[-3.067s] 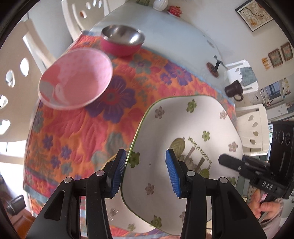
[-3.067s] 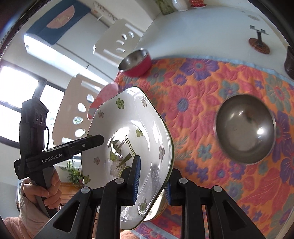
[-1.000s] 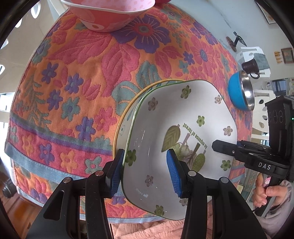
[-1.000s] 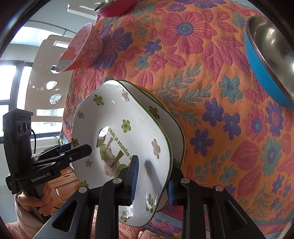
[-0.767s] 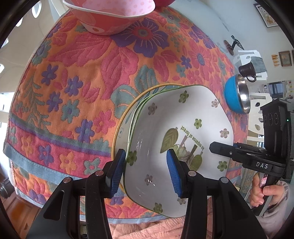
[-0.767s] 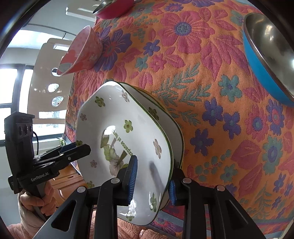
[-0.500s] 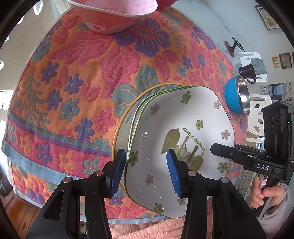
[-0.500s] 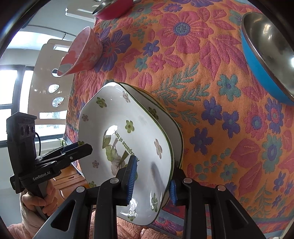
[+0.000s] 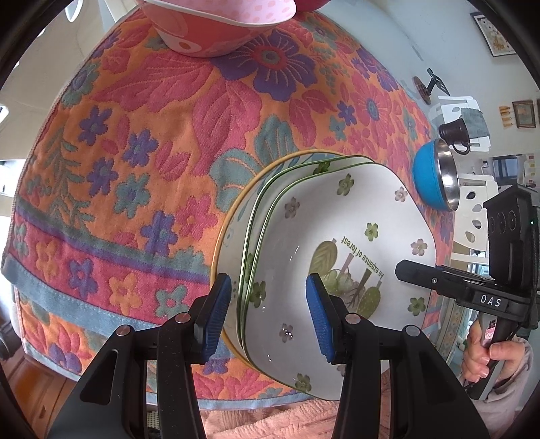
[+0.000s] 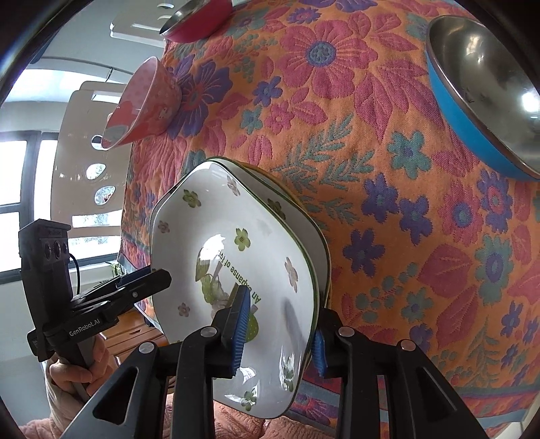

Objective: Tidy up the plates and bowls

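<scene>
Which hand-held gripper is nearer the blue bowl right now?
Right. The right hand-held gripper straddles the plate stack's rim on the side facing the blue bowl. The left hand-held gripper straddles the opposite rim, farther from it.

left wrist: steep, close | right wrist: steep, close | shared: plate stack [image 9: 337,236] [image 10: 236,236]

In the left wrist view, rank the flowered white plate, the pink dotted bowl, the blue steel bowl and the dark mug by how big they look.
1. flowered white plate, nearest the camera, so enlarged.
2. pink dotted bowl, partly cut off at the top.
3. blue steel bowl.
4. dark mug, far off, so its true size is unsure.
</scene>
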The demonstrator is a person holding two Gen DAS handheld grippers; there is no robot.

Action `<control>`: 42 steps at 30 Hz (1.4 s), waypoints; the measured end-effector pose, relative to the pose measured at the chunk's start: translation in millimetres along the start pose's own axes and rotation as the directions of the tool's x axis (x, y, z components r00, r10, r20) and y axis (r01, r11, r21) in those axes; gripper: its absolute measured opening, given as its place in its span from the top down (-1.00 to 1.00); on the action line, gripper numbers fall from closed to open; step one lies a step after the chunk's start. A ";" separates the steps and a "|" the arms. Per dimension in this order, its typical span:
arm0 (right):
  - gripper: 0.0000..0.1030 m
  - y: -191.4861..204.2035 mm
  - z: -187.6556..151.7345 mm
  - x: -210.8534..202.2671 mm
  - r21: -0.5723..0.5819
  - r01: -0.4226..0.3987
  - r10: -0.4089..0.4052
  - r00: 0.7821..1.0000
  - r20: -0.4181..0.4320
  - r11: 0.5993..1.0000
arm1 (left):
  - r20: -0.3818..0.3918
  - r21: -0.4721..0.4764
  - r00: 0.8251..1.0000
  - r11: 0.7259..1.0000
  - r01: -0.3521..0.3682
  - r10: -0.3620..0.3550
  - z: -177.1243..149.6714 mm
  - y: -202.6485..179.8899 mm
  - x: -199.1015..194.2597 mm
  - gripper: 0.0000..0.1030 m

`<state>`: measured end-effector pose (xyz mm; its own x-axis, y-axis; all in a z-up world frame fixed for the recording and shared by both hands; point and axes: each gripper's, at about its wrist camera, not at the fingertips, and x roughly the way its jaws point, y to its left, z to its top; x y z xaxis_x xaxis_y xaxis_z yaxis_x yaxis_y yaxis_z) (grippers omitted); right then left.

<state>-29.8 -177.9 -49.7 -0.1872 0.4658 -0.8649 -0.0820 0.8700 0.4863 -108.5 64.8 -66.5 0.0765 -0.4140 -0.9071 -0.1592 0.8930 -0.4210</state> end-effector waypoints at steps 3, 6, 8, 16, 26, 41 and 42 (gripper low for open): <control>0.38 0.8 -0.2 -0.6 0.007 0.000 0.000 1.000 0.006 1.000 | 0.005 0.000 1.000 1.000 0.004 -0.004 -0.3 0.6 -2.2 0.18; 0.38 -0.4 -0.6 -3.6 0.017 0.000 0.000 1.000 0.017 1.000 | 0.009 0.000 1.000 1.000 0.005 -0.005 0.0 0.8 -3.8 0.18; 0.38 -1.5 -0.8 -6.1 0.021 0.001 -0.001 1.000 0.024 1.000 | 0.009 0.001 1.000 1.000 0.005 -0.005 0.1 0.7 -3.9 0.18; 0.37 -4.0 -2.9 -11.0 0.034 0.005 -0.006 0.999 0.041 0.999 | 0.008 0.009 1.000 1.000 0.007 -0.007 2.0 0.9 -6.0 0.18; 0.33 -5.1 -7.1 -18.8 0.038 0.094 -0.096 0.994 0.051 0.995 | 0.003 0.029 1.000 0.999 -0.017 0.017 4.5 -3.3 -11.1 0.14; 0.32 -0.5 -13.8 -26.8 0.086 0.059 -0.067 0.993 0.093 0.995 | -0.019 0.043 0.996 0.996 -0.081 0.082 16.0 -0.5 -22.9 0.14; 0.32 0.5 -13.9 -26.9 0.089 0.059 -0.068 0.993 0.095 0.994 | -0.018 0.045 0.997 0.996 -0.080 0.081 17.1 0.0 -24.6 0.14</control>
<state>-38.4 -192.3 -24.4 -0.0870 0.4190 -0.9038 -0.0051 0.9070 0.4210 -93.6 78.0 -44.1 0.0461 -0.3437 -0.9379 -0.1200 0.9302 -0.3468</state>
